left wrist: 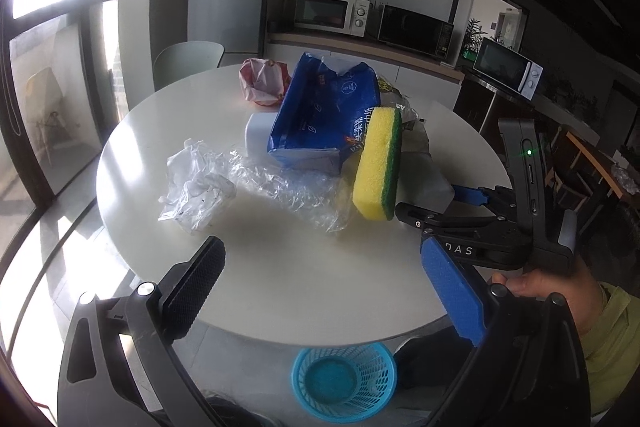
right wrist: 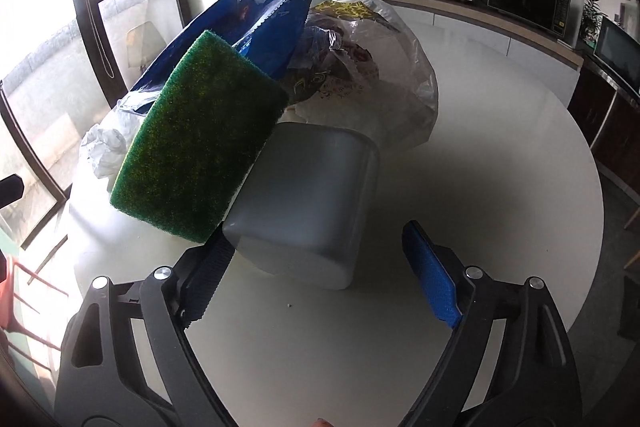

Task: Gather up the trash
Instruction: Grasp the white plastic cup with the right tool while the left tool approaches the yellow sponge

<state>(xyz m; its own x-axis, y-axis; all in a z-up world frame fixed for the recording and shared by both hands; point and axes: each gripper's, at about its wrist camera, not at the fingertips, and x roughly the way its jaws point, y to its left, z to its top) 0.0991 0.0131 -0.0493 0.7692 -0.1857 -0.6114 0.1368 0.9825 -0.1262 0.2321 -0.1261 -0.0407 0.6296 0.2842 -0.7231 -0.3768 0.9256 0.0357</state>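
Observation:
On the round white table lies a heap of trash: crumpled clear plastic, a blue tissue bag, a red and white bag and a clear bag of wrappers. A yellow and green sponge leans on a grey plastic tub. My right gripper is open, with the tub's near end between its fingers; the blue pad stands clear of the tub. My left gripper hangs open over bare table, short of the clear plastic.
A blue mesh basket stands on the floor below the table's near edge. A pale green chair is at the far side. Microwaves sit on a counter behind. A hand and yellow sleeve are at the right.

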